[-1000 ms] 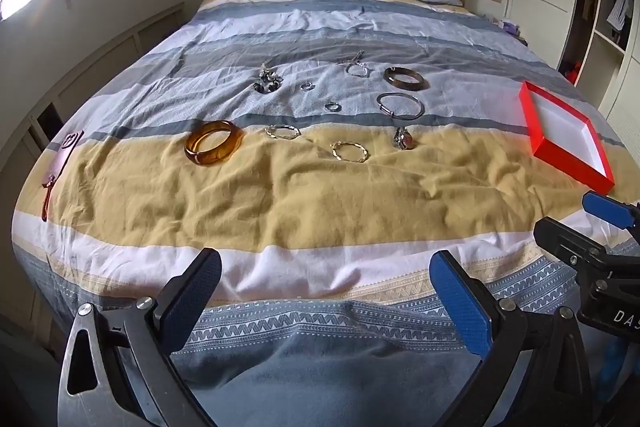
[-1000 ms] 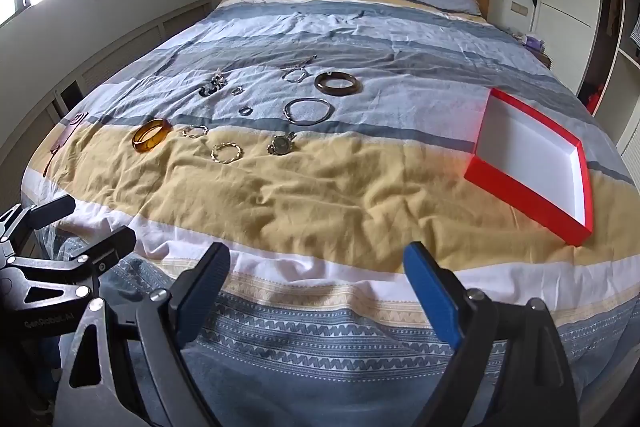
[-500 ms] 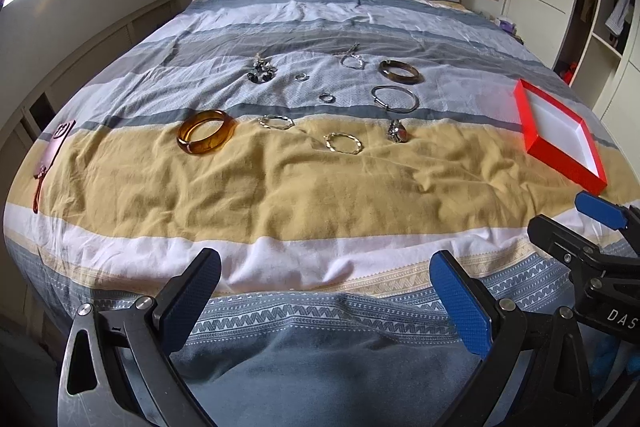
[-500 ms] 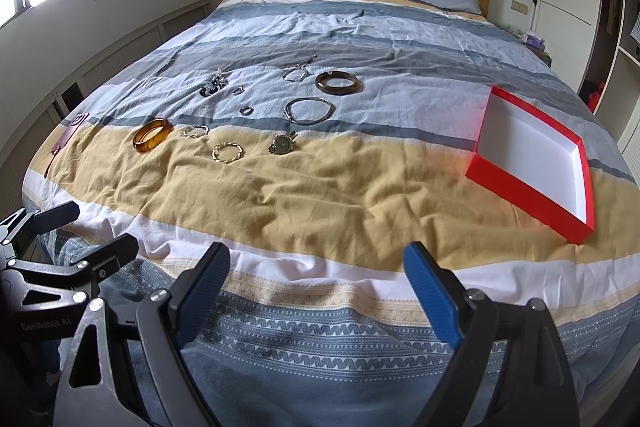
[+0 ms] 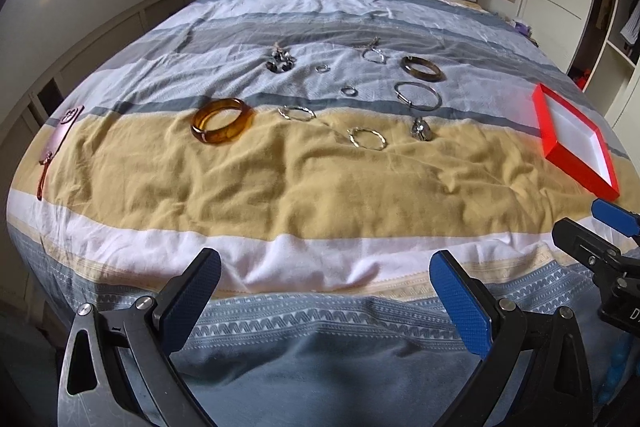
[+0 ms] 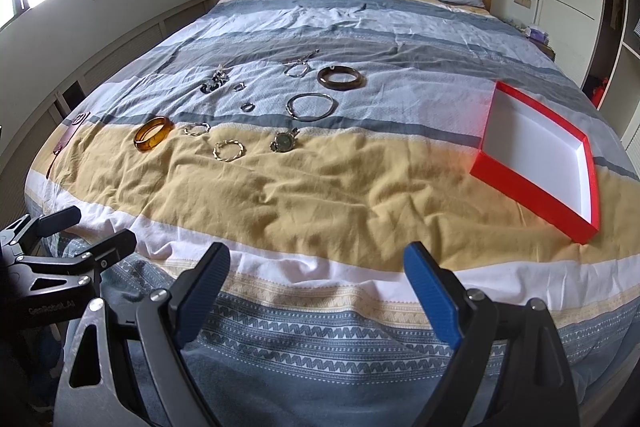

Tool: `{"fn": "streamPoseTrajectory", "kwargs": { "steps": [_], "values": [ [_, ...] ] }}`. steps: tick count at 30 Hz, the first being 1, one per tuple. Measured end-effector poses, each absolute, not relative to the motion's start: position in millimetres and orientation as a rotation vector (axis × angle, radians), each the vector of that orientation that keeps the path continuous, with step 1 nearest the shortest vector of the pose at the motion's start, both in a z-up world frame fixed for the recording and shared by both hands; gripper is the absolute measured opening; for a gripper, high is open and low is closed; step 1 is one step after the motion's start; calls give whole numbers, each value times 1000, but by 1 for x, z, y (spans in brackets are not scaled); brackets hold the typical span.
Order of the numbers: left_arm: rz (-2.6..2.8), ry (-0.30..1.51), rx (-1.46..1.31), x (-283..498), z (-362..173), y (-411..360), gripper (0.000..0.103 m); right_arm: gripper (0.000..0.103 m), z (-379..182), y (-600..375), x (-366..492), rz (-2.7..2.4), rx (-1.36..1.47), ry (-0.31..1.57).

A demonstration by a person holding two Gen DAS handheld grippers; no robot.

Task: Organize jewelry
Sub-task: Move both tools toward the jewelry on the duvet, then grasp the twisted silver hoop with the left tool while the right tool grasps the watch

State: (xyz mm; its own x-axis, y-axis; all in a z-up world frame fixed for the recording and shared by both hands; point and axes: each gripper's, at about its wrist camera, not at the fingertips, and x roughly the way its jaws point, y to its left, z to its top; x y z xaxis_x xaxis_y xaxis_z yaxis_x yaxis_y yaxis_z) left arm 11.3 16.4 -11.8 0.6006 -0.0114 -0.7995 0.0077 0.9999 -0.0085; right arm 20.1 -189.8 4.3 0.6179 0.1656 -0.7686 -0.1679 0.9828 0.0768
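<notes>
Since the earlier frames the left gripper (image 5: 325, 301) is brought slightly nearer the bed (image 5: 304, 183), so the jewelry is seen larger; the right gripper (image 6: 316, 293) is hardly shifted. Both sets of fingers are spread wide and nothing is held between them. With the red box (image 6: 532, 197) as landmark: it is seen lying with nothing in it on the right part of the bed, and the watch (image 6: 283, 142), gold ring bracelet (image 6: 229, 150) and amber bangle (image 6: 153, 133) are laid out well to its left, the brown bangle (image 6: 341, 77) and silver bangle (image 6: 311, 106) beyond them.
</notes>
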Motion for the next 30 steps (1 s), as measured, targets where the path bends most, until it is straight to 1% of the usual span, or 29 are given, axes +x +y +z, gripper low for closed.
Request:
{"fn": "streamPoseTrajectory", "kwargs": {
  "steps": [6,13,19,21,23,25,27,30],
  "values": [
    [-32,906,-8,14,-10,21,102,89,5,-190,23,207,-5,892],
    [-57,963,-15,20,-17,23,102,89,3,-186,30,238,2,908],
    [-29,964,-28,28,-17,37,102,89,5,-177,39,283,1,911],
    [-21,959,-26,33,-16,43,102,87,6,-172,47,302,1,909],
    [-20,955,-15,41,-15,47,101,87,8,-170,53,310,5,906],
    [-26,955,-2,51,-15,51,92,87,9,-167,63,321,15,900],
    [-34,966,-10,61,-17,56,88,87,8,-165,72,329,26,898],
    [-34,968,-29,74,-21,64,86,86,4,-163,87,343,42,906]
  ]
}}
